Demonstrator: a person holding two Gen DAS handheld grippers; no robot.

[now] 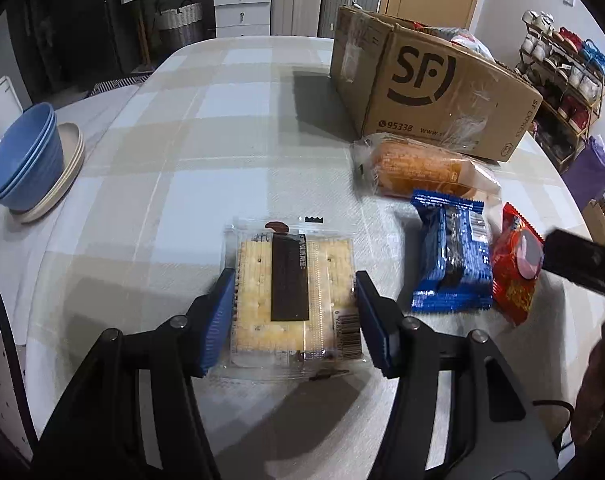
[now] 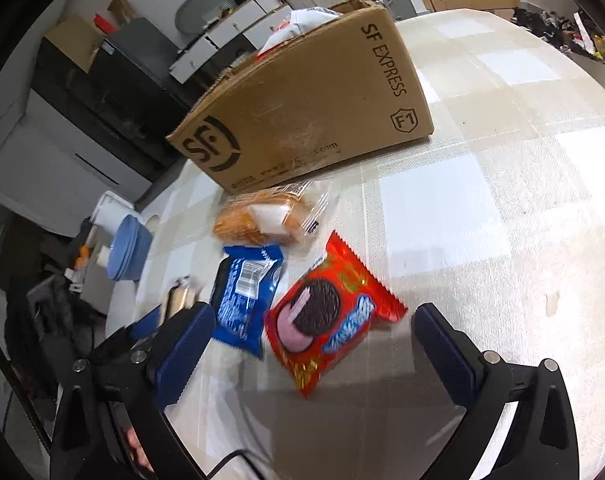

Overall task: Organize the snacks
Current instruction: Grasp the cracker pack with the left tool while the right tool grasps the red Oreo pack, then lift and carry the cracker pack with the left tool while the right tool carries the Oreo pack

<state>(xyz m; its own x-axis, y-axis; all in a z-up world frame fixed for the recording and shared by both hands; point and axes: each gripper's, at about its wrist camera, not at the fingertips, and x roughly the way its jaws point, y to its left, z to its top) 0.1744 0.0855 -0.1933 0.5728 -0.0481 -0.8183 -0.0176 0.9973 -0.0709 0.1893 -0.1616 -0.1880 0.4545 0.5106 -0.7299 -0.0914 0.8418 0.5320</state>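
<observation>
My left gripper (image 1: 294, 304) is closed on a clear cracker packet (image 1: 292, 292) with a dark label; both blue pads touch its sides on the table. My right gripper (image 2: 314, 344) is open above a red Oreo packet (image 2: 330, 316), which lies between its fingers without touching them. The red packet also shows in the left wrist view (image 1: 516, 268). A blue Oreo packet (image 1: 452, 256) (image 2: 246, 296) lies left of it. An orange bread packet (image 1: 414, 168) (image 2: 266, 220) lies by the open SF cardboard box (image 1: 434, 84) (image 2: 302, 104), which holds other snacks.
Blue bowls (image 1: 22, 160) (image 2: 128, 246) stacked on beige plates (image 1: 68, 168) stand at the table's left edge. The table (image 1: 222, 120) has a checked cloth. A shoe rack (image 1: 562, 80) and drawers stand beyond the table.
</observation>
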